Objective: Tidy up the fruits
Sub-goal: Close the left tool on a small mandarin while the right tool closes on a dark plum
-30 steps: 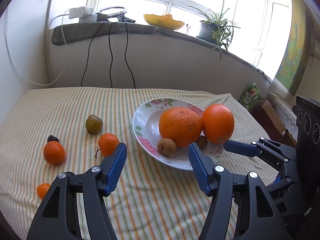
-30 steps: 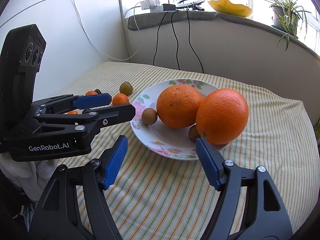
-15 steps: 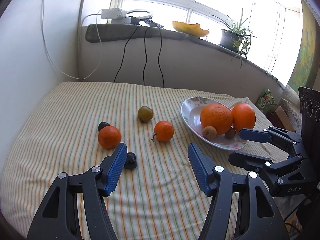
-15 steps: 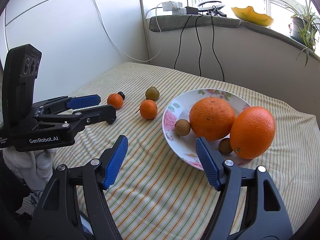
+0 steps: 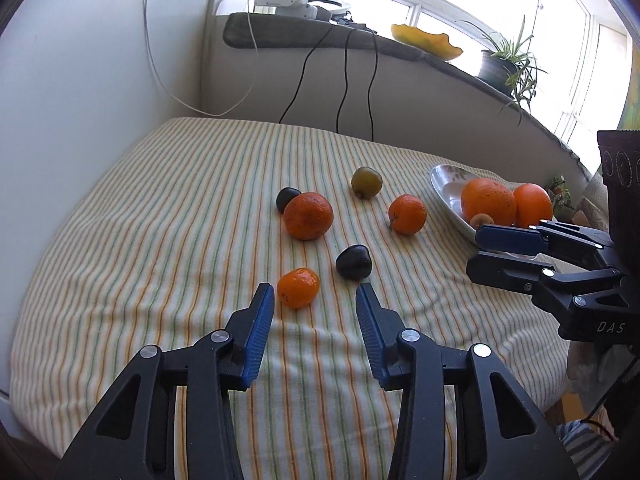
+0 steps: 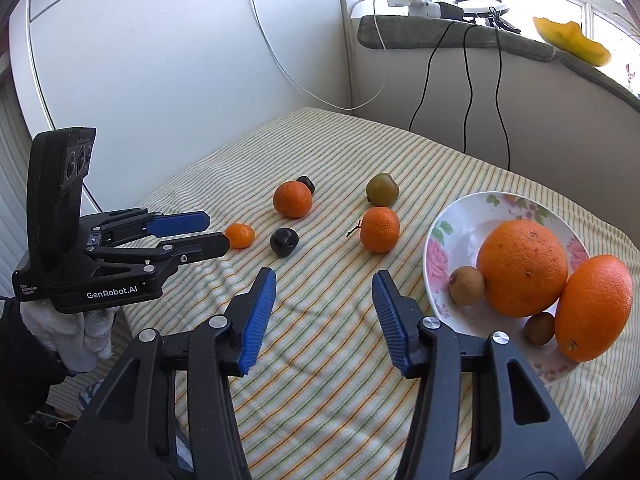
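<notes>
While the left gripper (image 5: 315, 312) hangs just short of the small mandarin (image 5: 298, 287) on the striped worktop (image 5: 180, 208), its jaws have just been closing to a narrower gap with nothing between them yet; the right gripper (image 6: 323, 304) has narrowed likewise and holds nothing. That mandarin looks light, round and soft-skinned, likely to roll or bruise, so I would take it across its widest middle with a gentle squeeze. Other loose fruit lies well apart from the flowered plate (image 6: 460, 216), which already carries two large oranges (image 6: 522, 268) and small brown fruits.
</notes>
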{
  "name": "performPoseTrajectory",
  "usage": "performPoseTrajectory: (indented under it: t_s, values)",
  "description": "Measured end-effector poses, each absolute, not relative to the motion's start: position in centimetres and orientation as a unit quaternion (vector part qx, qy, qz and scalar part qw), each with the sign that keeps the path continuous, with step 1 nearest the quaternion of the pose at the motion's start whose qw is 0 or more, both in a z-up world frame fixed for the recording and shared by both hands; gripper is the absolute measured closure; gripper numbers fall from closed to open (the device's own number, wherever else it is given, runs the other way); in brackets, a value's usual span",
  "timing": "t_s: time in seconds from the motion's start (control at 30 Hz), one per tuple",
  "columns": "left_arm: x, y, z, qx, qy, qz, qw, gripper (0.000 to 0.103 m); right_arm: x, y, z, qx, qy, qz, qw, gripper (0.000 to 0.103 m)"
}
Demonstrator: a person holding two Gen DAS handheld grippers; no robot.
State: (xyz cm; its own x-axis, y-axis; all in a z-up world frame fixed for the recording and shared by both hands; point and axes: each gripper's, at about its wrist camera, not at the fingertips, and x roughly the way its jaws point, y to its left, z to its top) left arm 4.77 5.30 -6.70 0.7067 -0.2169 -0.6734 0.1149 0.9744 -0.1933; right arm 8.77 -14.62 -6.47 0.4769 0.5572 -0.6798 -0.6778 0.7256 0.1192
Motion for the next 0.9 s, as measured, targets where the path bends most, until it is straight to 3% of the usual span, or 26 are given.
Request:
performPoseTrajectory:
  t_s: [0.27, 0.8, 0.9]
  values:
    - [6.1, 5.7, -7.6, -0.072, 0.384, -0.091, 0.916, 0.067, 10.9, -10.9, -7.9, -0.079, 0.387, 0.385, 0.834, 0.061]
    - [7.2, 5.9, -8.4, -0.064, 0.399, -0.097, 0.909, 0.073, 13.9, -6.0, -10.7, -0.113, 0.419, 0.392, 0.811, 0.064]
    - [7.4, 5.8, -8.5, -0.062, 0.400, -0.099, 0.909, 0.074, 14.2, -5.6, -11.0, -0.116, 0.423, 0.392, 0.808, 0.069]
